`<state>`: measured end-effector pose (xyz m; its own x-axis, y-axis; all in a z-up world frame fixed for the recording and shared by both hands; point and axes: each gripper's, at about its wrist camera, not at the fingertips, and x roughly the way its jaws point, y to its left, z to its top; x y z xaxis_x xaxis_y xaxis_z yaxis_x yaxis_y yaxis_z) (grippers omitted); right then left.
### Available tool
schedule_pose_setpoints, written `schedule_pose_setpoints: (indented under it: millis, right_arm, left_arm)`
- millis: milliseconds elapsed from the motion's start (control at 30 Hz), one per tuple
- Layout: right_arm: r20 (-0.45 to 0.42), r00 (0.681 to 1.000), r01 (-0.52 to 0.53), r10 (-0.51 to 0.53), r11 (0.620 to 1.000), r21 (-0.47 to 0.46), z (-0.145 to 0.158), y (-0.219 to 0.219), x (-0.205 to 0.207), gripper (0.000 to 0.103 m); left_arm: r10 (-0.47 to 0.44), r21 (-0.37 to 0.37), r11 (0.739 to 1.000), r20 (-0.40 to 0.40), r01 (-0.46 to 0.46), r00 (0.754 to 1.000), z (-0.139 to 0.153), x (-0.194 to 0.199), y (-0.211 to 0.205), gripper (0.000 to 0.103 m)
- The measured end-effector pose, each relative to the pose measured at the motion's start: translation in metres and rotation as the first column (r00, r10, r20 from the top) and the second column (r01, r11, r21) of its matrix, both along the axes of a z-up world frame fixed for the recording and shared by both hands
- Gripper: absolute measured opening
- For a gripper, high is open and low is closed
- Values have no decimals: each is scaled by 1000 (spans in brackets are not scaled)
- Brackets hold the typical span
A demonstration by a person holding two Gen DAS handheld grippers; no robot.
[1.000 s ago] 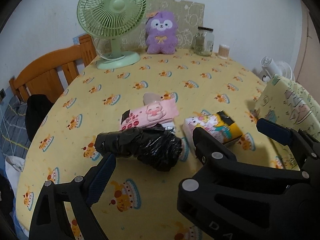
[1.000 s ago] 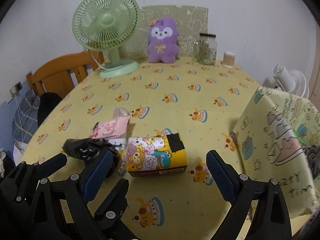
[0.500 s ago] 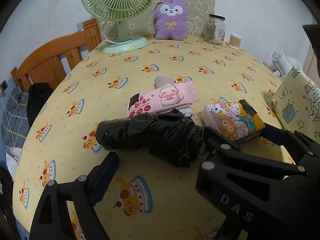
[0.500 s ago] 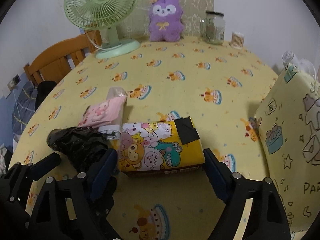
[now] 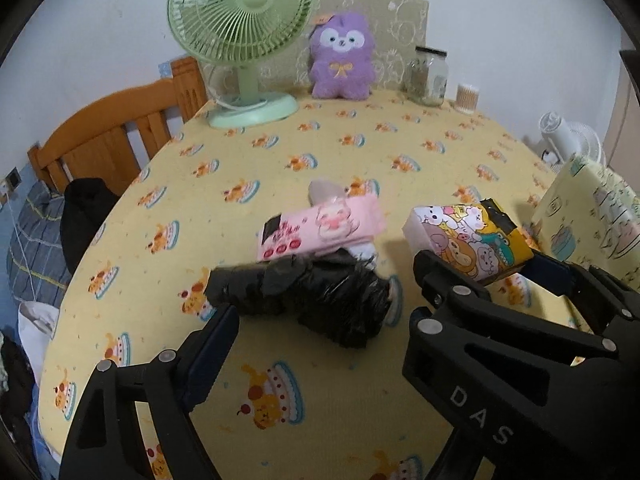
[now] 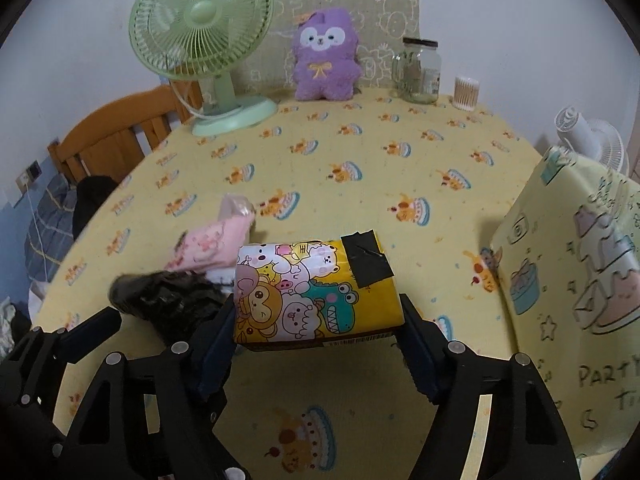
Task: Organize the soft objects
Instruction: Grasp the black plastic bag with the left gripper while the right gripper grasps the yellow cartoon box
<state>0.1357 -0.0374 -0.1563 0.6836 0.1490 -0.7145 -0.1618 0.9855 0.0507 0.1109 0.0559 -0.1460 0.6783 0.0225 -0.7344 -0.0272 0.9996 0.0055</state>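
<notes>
A yellow cartoon tissue pack (image 6: 312, 292) sits between the pads of my right gripper (image 6: 316, 302). Its jaws are closing, and the pads press on the pack's two ends, with its near edge tipped up off the cloth. In the left wrist view the same pack (image 5: 468, 240) shows in that gripper (image 5: 480, 266). A crumpled black plastic bag (image 5: 320, 300) lies between the wide-apart jaws of my left gripper (image 5: 320, 318). Its right finger is hidden behind the right gripper. A pink wipes pack (image 5: 320, 232) lies just beyond the bag.
A purple plush toy (image 5: 342, 64), a green fan (image 5: 240, 40), a glass jar (image 5: 428, 76) and a cotton swab tub (image 5: 466, 98) line the table's far edge. A pale yellow patterned bag (image 6: 580, 280) stands at the right. A wooden chair (image 5: 112, 136) is at the left.
The right jaws narrowed from wide apart until they met the ends of the tissue pack, whose near edge rose. Both grippers came a little closer to the bag and the pack.
</notes>
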Motion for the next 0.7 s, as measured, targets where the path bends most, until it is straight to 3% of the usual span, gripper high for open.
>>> schedule_pose_setpoints:
  millis: [233, 700]
  right_arm:
    - [42, 999, 1, -1, 1000, 0, 15, 2, -2, 76]
    - [24, 1000, 15, -14, 1000, -18, 1, 1, 14, 76]
  left_arm:
    - [-8, 26, 1000, 51, 7, 999, 10, 5, -1, 88]
    - [26, 17, 1000, 40, -27, 999, -9, 27, 2, 73]
